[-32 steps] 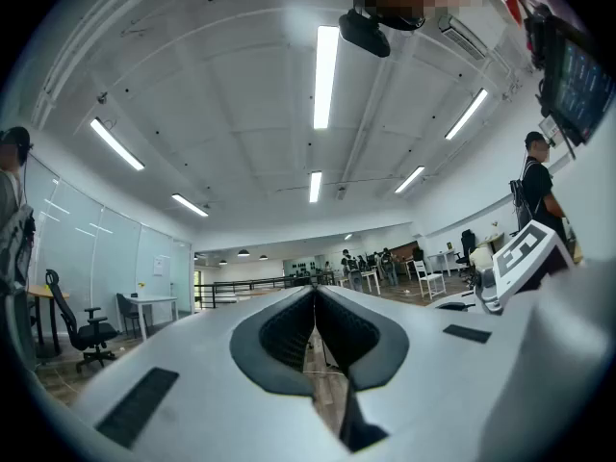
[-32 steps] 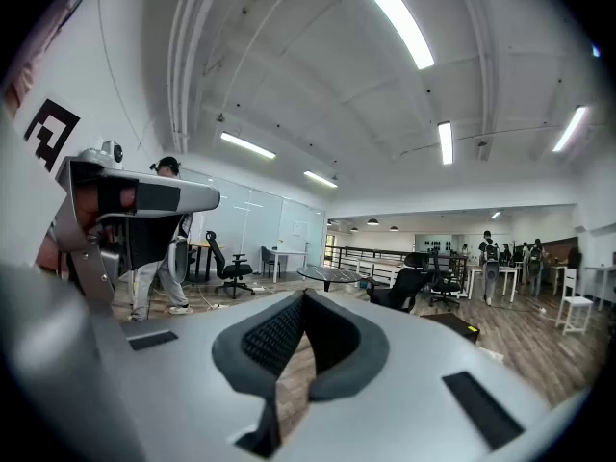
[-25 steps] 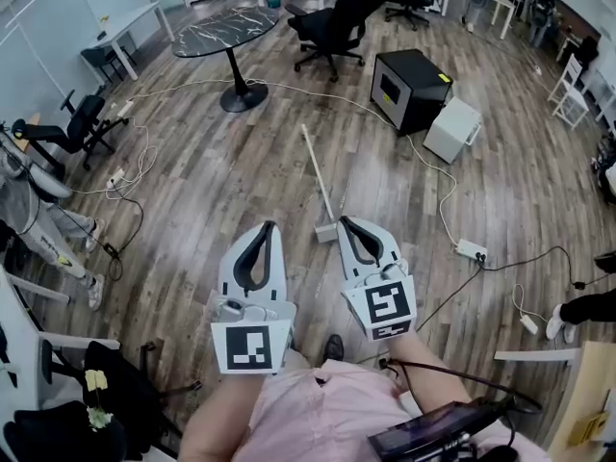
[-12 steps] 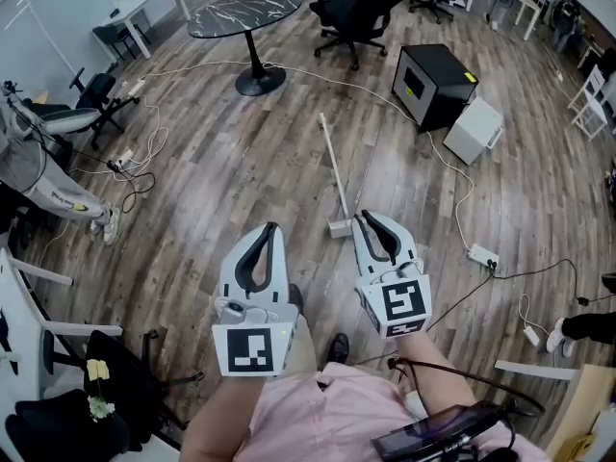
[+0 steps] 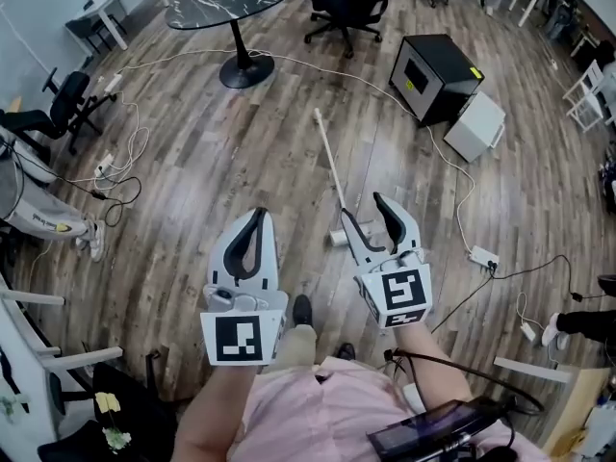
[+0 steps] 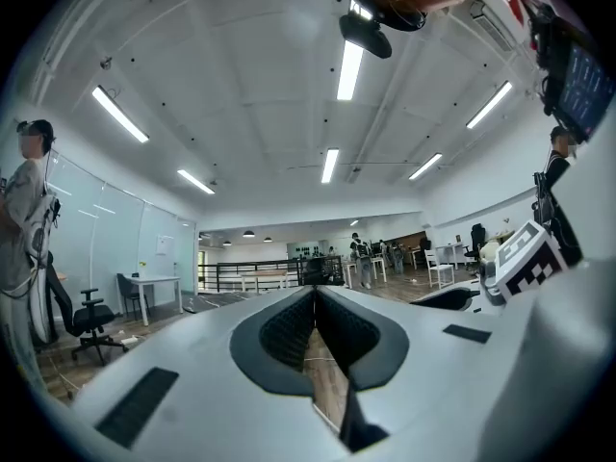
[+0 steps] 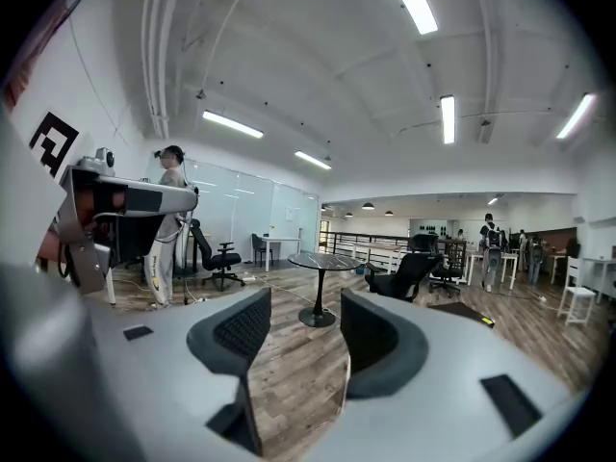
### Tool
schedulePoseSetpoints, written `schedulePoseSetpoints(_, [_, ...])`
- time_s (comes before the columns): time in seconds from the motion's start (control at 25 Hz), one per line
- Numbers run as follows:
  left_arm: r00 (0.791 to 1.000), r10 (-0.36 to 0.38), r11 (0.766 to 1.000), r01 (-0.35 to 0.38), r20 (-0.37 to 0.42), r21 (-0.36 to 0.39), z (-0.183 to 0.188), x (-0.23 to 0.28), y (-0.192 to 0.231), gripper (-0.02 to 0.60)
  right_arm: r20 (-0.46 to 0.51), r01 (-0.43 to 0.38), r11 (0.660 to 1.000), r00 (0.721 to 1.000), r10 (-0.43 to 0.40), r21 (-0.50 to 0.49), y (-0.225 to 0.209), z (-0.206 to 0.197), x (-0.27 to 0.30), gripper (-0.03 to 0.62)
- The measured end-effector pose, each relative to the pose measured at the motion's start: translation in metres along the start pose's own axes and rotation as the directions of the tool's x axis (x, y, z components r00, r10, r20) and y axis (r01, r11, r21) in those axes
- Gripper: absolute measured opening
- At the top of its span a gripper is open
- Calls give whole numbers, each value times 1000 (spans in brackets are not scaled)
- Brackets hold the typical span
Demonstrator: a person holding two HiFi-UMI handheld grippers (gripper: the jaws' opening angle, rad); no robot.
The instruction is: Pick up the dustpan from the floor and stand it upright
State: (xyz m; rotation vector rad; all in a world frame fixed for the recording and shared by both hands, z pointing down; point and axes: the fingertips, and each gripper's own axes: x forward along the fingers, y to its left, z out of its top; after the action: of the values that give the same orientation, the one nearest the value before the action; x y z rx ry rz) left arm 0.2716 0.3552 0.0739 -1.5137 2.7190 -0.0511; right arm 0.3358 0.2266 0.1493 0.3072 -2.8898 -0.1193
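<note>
Head view suggests the approach step: the dustpan point(image 5: 330, 171) lies flat on the floor, its handle pointing toward 12 o'clock. Its pan end is apparently just beyond the spread, empty right tongs point(image 5: 361, 206). The left tongs point(image 5: 260, 212) are pressed together, empty. The next move calls for lowering onto the handle.

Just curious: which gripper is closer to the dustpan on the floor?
Right. The right gripper, open, hangs just right of the dustpan; the left gripper, shut, is farther left.
</note>
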Motion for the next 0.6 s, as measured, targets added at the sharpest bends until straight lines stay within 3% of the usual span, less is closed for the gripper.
schedulePoseSetpoints(0.32, [996,-67,998,66,57,21,20,75,58,14,23,72,997,997,-72,-1,-18,34,83,204])
schedulePoseSetpoints(0.6, [994,-91,996,89,60,28,14,111,75,14,30,113,994,993,-113,-5,-38,39,115,192])
